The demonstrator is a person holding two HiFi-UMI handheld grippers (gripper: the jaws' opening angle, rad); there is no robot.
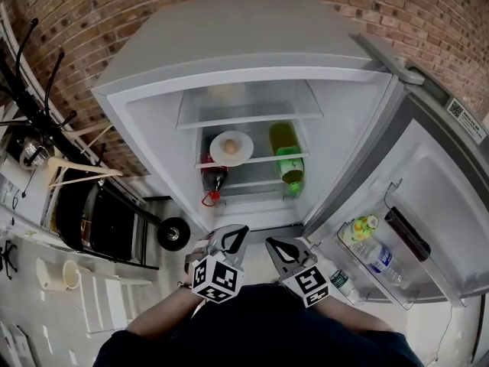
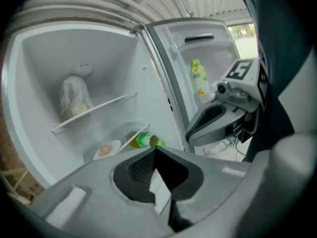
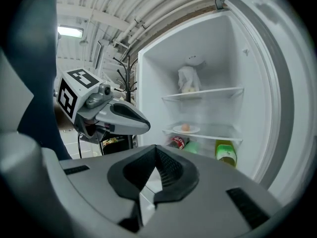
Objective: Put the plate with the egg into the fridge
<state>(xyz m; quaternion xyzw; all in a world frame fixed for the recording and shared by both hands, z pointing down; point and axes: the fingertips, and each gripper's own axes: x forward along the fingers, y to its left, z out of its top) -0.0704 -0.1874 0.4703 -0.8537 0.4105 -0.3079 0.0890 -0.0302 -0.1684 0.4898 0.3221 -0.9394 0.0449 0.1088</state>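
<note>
Well, with the plate [image 1: 231,148] shelved and the left gripper [image 1: 235,232] and right gripper [image 1: 276,245] both clamped together empty, ease the door [image 1: 428,182] closed gently.

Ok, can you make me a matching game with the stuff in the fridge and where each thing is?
Things:
1. plate with the egg
2. white bag
3. clear bottle
4. red bottle

Places:
A. door rack
B. under the plate's shelf
C. top shelf
D. middle shelf

Pairs: 1-D, 2-C, 3-A, 4-B.
</note>
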